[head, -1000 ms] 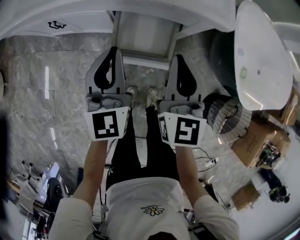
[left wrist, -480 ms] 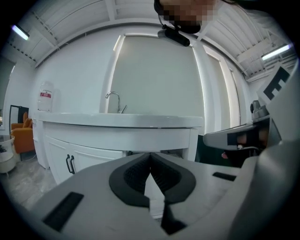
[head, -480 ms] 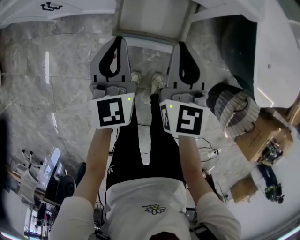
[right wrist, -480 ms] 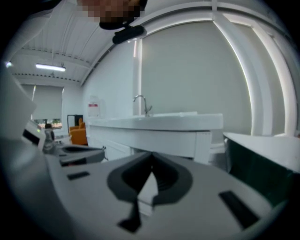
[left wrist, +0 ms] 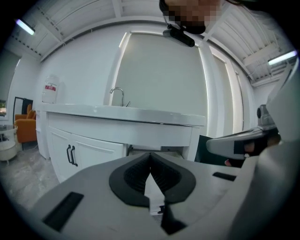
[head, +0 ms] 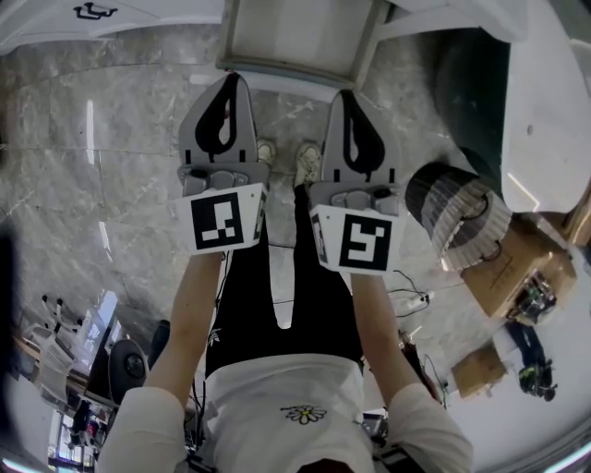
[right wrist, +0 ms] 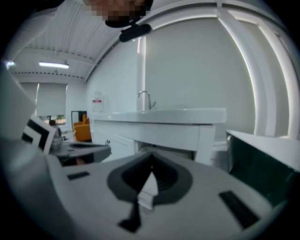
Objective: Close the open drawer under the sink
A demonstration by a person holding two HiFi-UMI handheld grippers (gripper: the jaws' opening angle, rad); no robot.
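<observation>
At the vanity, left to right: a shut cabinet door with a black handle [head: 90, 11] stands left of the open drawer [head: 295, 37], and shows the line the drawer's face should probably return to. The drawer itself juts out from under the sink counter, directly ahead of you and above your shoes in the head view, and its grey inside looks bare.

Your left gripper [head: 229, 88] points at the drawer's left front corner with its jaws pressed together and nothing between them. Your right gripper [head: 346, 100] points at the right front corner, its jaws likewise together and empty. Both tips lie at the drawer's front edge; whether either touches it cannot be told from here.

A dark container [head: 466, 83] stands right of the drawer, clear of its path.

The step in hand appears to be setting up the push. To do it well, keep both pairs of jaws closed so that they act as blunt pushers. Seat each tip squarely on the drawer's front, equally far from its middle, and press both forward together. An uneven shove could skew the drawer in its runners.
</observation>
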